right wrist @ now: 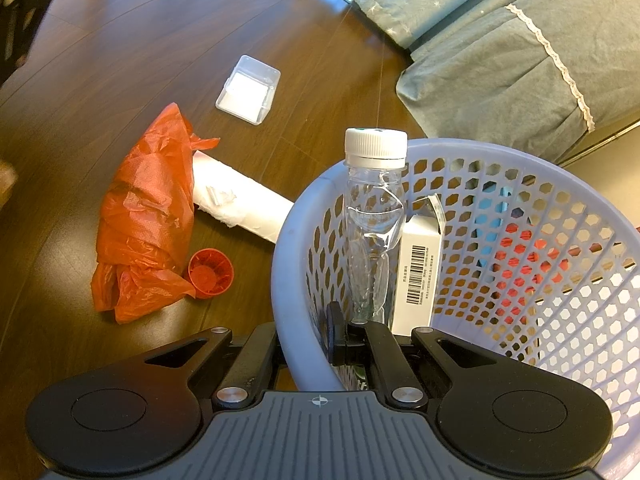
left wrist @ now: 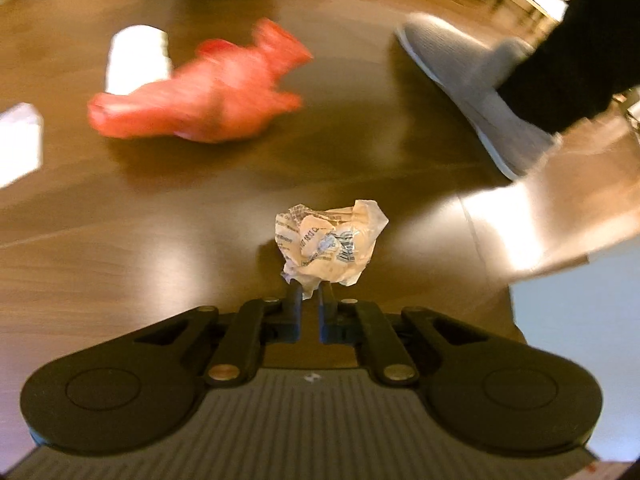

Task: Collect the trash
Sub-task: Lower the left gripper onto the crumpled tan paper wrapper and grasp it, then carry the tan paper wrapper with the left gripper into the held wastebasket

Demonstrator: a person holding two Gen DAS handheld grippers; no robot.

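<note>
The left hand-held gripper (left wrist: 310, 294) pinches the lower edge of a crumpled wrapper (left wrist: 330, 244), its fingers pressed nearly together, holding it clear above the wooden floor (left wrist: 200, 208). Beyond it, blurred, lie a red plastic bag (left wrist: 200, 96) and a white roll (left wrist: 136, 58); a grey slipper (left wrist: 472, 88) with a dark trouser leg stands to the right, near a tan paper bag (left wrist: 560, 200). The right hand-held gripper (right wrist: 340, 332) is clamped on the near rim of a pale lavender basket (right wrist: 292, 240), one finger inside, the other hidden outside the wall. In the basket stand a clear bottle (right wrist: 372, 216) with a white cap and a white box (right wrist: 420, 272) with a barcode. On the floor left of the basket lie the red bag, a small red cup (right wrist: 210, 272) touching it, the white roll just behind, and a clear plastic tub (right wrist: 248, 88) further off; a green-covered bed (right wrist: 500, 60) sits behind the basket
</note>
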